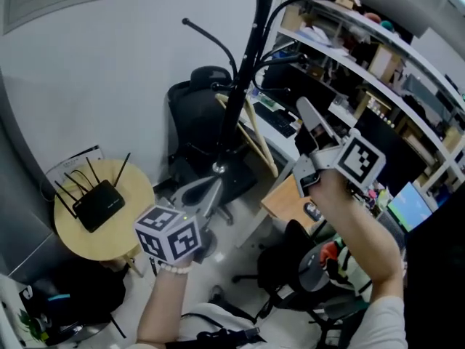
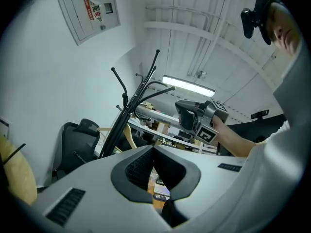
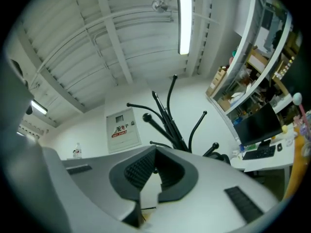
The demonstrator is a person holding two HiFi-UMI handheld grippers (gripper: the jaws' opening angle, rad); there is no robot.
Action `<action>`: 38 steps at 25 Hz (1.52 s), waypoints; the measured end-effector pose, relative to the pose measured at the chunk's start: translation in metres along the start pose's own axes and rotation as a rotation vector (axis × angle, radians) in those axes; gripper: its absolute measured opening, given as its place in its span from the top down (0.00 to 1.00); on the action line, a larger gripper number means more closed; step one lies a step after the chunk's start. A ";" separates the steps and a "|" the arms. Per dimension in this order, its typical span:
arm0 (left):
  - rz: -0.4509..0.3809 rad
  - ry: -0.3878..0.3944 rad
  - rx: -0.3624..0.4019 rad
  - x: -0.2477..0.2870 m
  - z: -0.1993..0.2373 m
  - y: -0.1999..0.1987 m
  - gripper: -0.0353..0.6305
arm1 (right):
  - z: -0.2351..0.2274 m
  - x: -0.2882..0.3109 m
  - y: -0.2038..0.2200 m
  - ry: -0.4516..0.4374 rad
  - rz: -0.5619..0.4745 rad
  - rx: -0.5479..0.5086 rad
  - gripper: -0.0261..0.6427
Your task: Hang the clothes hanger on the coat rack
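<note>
L gripper (image 1: 216, 173), low centre of head view: jaws shut, nothing btwn them. R gripper (image 1: 307, 113), centre right and raised: jaws also shut, empty. Wooden clothes hanger (image 1: 254, 133) sits just right of the coat rack (image 1: 247, 64) pole, mid-frame, slanting down, w/ the black office chair (image 1: 196, 115) to its left. Its hook is hidden by the pole, so can't tell whether it hangs off a low arm or only leans there. Neither gripper touches it. Judgement: hanging step prob. done, hands clear of the rack. If not hung, next move needs jaws opened, a grip on the hanger neck, then hook lifted over an upcurved arm w/o snagging the others.
</note>
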State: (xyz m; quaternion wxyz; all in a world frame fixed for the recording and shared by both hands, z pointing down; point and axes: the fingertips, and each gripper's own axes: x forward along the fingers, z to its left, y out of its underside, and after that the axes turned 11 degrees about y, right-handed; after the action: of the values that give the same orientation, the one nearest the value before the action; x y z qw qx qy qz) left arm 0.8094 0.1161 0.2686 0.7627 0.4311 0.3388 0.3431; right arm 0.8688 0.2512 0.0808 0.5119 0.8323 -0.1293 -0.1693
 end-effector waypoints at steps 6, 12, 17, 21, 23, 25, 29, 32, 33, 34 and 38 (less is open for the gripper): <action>-0.037 0.008 0.000 -0.047 -0.016 0.000 0.96 | 0.038 -0.038 0.047 0.019 -0.018 0.029 0.96; -0.056 -0.016 0.042 -0.068 -0.050 -0.008 0.96 | 0.079 -0.077 0.069 -0.018 -0.033 0.035 0.97; -0.070 -0.104 0.099 -0.090 -0.071 -0.013 0.96 | 0.115 -0.100 0.106 -0.153 0.078 0.024 0.97; -0.103 -0.199 0.128 -0.110 -0.094 -0.007 0.96 | 0.131 -0.134 0.132 -0.290 0.143 0.001 0.97; -0.134 -0.245 0.149 -0.126 -0.110 -0.001 0.96 | 0.137 -0.152 0.147 -0.351 0.157 -0.024 0.97; -0.157 -0.285 0.175 -0.140 -0.128 0.006 0.96 | 0.139 -0.171 0.158 -0.382 0.155 -0.070 0.97; -0.153 -0.391 0.190 -0.164 -0.161 0.031 0.96 | 0.131 -0.208 0.181 -0.406 0.193 -0.082 0.97; -0.175 -0.478 0.183 -0.185 -0.185 0.055 0.96 | 0.132 -0.234 0.203 -0.467 0.270 -0.029 0.97; -0.171 -0.502 0.180 -0.191 -0.192 0.064 0.96 | 0.134 -0.243 0.209 -0.485 0.287 -0.024 0.97; -0.161 -0.520 0.175 -0.196 -0.197 0.074 0.96 | 0.135 -0.252 0.215 -0.500 0.296 -0.025 0.97; -0.117 -0.573 0.170 -0.224 -0.222 0.096 0.96 | 0.159 -0.287 0.237 -0.574 0.318 -0.031 0.97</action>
State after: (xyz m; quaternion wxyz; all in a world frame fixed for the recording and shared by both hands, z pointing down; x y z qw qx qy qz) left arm 0.4871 0.0658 0.3148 0.8069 0.5523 0.1616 0.1333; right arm 0.5316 0.1295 0.2692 0.4873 0.7120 -0.3938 -0.3168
